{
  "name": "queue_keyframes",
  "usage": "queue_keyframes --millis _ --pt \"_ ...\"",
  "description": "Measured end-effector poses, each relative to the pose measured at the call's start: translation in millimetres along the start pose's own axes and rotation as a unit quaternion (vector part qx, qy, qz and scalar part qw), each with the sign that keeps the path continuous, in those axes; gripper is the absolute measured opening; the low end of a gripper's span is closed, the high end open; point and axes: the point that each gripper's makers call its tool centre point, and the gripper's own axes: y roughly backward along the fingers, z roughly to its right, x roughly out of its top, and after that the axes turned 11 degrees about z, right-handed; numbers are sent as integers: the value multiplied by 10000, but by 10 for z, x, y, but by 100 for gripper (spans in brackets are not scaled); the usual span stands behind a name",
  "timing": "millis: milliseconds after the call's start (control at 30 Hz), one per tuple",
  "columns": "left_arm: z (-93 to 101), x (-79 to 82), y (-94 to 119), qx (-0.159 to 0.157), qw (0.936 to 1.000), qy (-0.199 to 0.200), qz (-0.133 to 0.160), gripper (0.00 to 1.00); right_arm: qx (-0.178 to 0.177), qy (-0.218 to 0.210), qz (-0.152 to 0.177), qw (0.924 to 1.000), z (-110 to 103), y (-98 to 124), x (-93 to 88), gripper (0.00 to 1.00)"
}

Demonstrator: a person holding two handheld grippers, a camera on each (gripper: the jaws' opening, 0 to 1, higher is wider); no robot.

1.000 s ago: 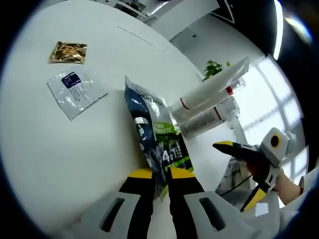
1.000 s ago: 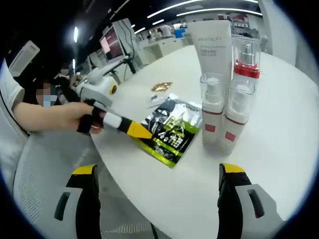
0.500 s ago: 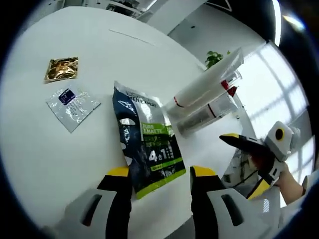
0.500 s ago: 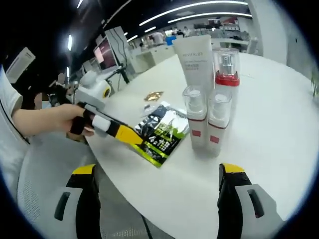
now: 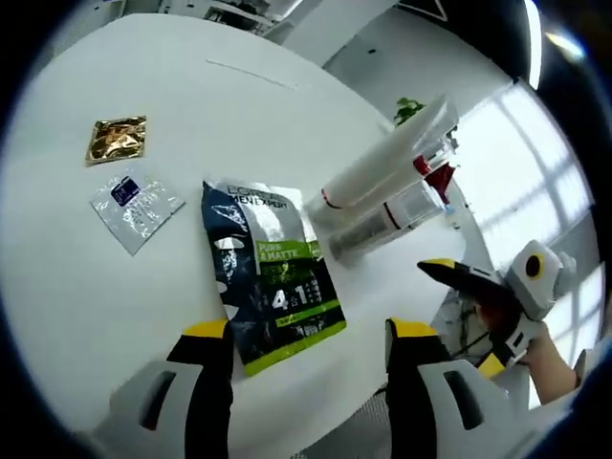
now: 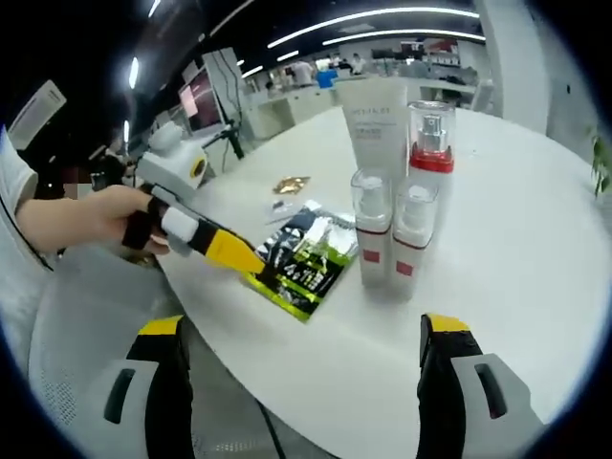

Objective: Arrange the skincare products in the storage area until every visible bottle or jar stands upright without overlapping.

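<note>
- My left tongs (image 5: pixel 301 335) are spread wide and hold nothing. The two jaws sit near the table's (image 5: pixel 57 287) edge, one on each side of the near end of the mask pack (image 5: pixel 271 273).
- The mask pack lies flat on the white table, close to the edge by me. It is dark blue with a green strip.
- In the right gripper view my left tongs (image 6: pixel 239 253) reach in over the table edge, with their yellow tip just over the mask pack (image 6: pixel 304 258).
- My right tongs (image 6: pixel 301 330) are spread wide too and hold nothing. They hang off the table's (image 6: pixel 516 258) edge, well apart from the bottles.
- My right tongs (image 5: pixel 449 274) also show in the left gripper view, off the table's far side.
- The tube (image 6: pixel 376 120) stands upright behind the bottles.
- A tall bottle (image 6: pixel 431 153) with a red band stands just beside the tube.
- Two small pump bottles (image 6: pixel 372 229) (image 6: pixel 411 239) stand upright in front, side by side and very close.
- A clear sachet (image 5: pixel 136 196) lies flat past the mask pack.
- A gold sachet (image 5: pixel 117 139) lies flat a bit farther out.
</note>
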Motion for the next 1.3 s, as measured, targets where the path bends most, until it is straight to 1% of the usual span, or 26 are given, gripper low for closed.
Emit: queue_keyframes --millis 167,333,433,567,667,867,933,967,1033,1100,1200,1267,1300 --pt "-2 -24 19 21 10000 -70 -32 56 -15 33 -20 10000 5 -9 -7 99" --pt "-5 -4 66 51 9996 -272 1 56 20 141 -26 9999 -1 -11 -9 99" --pt "-15 7 86 48 9995 -300 -1 55 -16 135 -66 9999 18 -3 -29 99" --pt "-45 66 140 50 9993 -362 100 56 -72 172 -67 9998 25 8 -27 99" --pt "-75 91 193 50 9991 -396 151 57 -43 249 -120 9996 15 -3 -46 99" --pt "-217 154 429 163 9977 -535 388 64 -14 319 -134 9994 -19 -7 -40 99" --pt "-234 188 508 74 9966 -606 558 67 -18 332 -142 9993 -23 -5 -43 99" --pt "-215 238 543 -48 9947 -682 772 68 -30 342 -155 9993 -29 6 -50 99" --pt "-237 229 610 -56 9947 -629 810 70 -72 304 -127 9994 -29 19 -46 99" --pt "-242 258 673 -118 9934 -625 959 73 -112 237 -78 9996 -17 24 -32 99" --pt "-227 266 782 -198 9915 -734 1053 76 -138 226 -73 9996 -5 26 -32 99" --pt "-171 257 896 -219 9895 -917 1100 79 -146 248 -90 9995 -4 25 -35 99" --pt "-166 270 961 -251 9870 -1062 1178 81 -145 263 -100 9995 -5 24 -38 99"
